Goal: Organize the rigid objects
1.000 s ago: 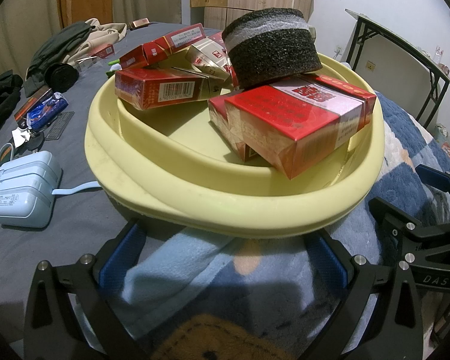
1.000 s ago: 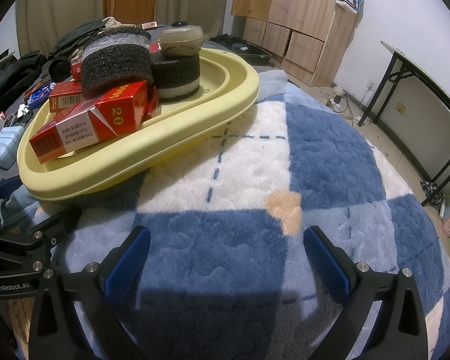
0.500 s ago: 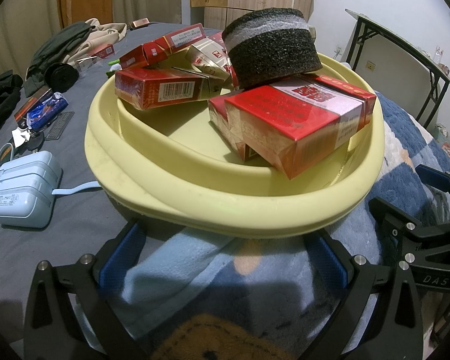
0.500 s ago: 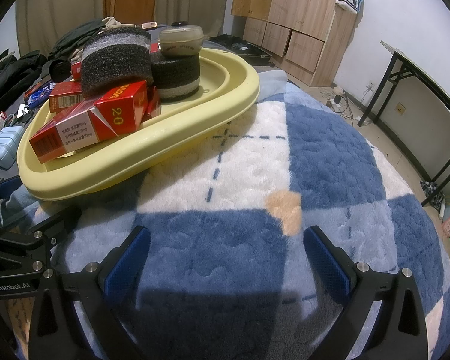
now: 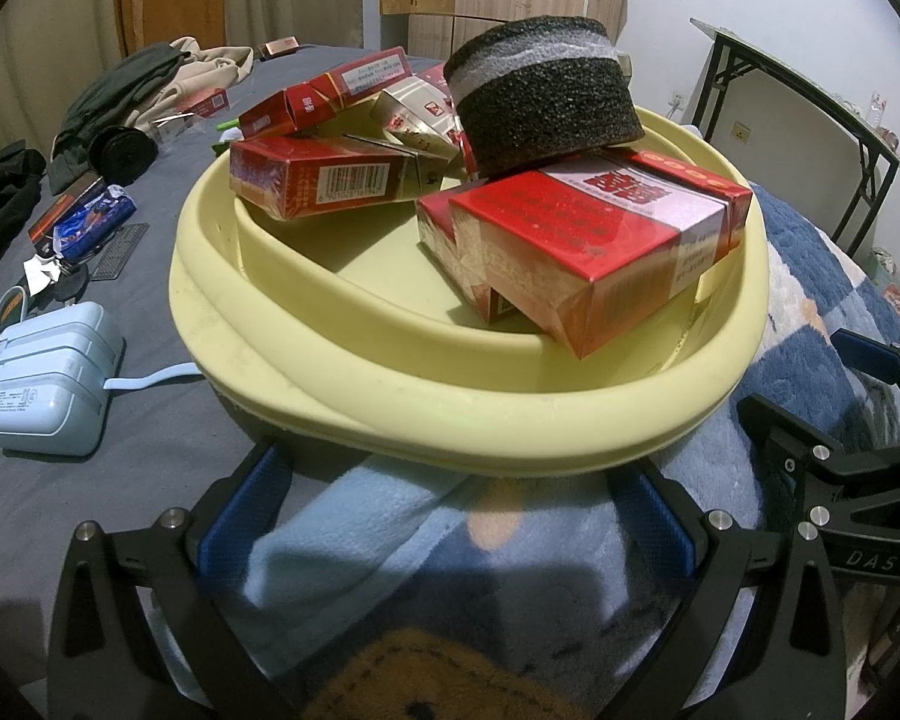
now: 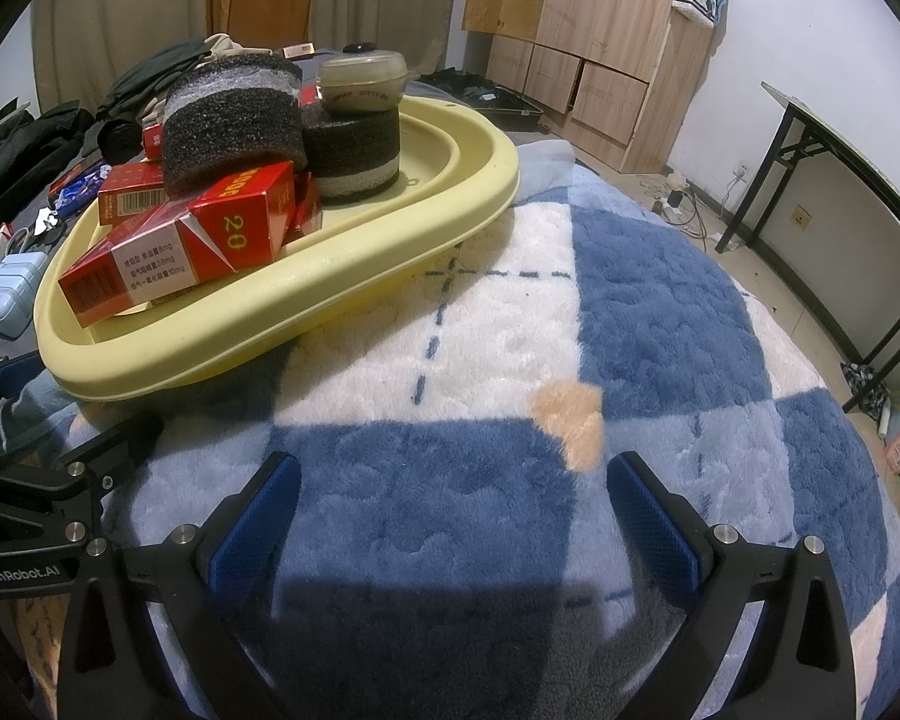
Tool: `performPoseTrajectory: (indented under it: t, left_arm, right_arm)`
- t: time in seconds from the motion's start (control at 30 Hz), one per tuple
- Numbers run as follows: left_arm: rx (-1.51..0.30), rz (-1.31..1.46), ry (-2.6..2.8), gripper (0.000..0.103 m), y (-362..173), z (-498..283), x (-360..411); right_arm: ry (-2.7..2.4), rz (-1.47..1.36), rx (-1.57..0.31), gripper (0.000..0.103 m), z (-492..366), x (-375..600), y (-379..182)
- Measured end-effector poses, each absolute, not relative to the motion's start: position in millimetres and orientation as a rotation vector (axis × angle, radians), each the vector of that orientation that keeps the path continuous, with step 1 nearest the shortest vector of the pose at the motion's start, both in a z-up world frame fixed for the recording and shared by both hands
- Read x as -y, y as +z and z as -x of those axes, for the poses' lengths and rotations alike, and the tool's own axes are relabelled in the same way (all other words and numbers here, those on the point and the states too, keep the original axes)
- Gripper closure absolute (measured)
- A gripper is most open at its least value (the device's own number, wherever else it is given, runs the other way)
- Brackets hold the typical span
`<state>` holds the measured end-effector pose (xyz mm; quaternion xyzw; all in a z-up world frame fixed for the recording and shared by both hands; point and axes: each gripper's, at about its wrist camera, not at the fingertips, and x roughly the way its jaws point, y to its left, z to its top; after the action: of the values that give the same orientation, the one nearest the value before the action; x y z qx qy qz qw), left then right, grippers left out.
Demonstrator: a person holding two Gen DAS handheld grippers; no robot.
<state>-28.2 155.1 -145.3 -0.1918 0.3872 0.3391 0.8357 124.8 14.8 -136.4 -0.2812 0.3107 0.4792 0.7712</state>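
Plaid blanket [image 6: 660, 312] spread as soft base. Yellow basin [image 5: 510, 420] parked on it, tilted — rigid items gathered inside: red cartons [image 5: 582, 246], foam rolls [image 6: 234, 120]. Left gripper [image 5: 444, 516] and right gripper [image 6: 444, 510] spread wide, nothing grasped — held short of basin, judged ready for next pick.

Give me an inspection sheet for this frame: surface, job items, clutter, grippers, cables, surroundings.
Surface: checked blanket over a grey sheet.
Job items: yellow basin on the blanket holds red boxes, two foam rolls; one roll rests on the boxes, a lidded tub sits on the other.
Clutter: blue case, clothes, small packs on the sheet.
Grippers: left gripper open, fingers below the basin rim, contact unclear; right gripper open over bare blanket.
Cables: blue strap from the case; cords on the floor.
Surroundings: wooden cabinets, folding table.
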Motion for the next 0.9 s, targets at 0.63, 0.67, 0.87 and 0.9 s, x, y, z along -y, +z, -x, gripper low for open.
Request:
performPoseTrajectory:
  t: [0.63,0.67,0.87,0.9]
  left_arm:
    - [-0.819,0.408,0.716,0.000,-144.1,27.7,-156.2]
    - [-0.819,0.408,0.716,0.000,-144.4,27.6,-156.1]
    - [-0.818,0.408,0.716,0.000,-143.7,27.4,-156.8]
    - [-0.820,0.408,0.716,0.000,-144.5,27.4,-156.3]
  right_arm:
    - [1.040,0.609,-0.674,0.000,-125.0,-14.6,-136.3]
    - [1.040,0.609,-0.675,0.000,-124.9,-14.7,-136.3]
    - [1.039,0.610,-0.674,0.000,-124.8,-14.8,-136.3]
    - [1.039,0.610,-0.674,0.000,-124.9,-14.7,-136.3]
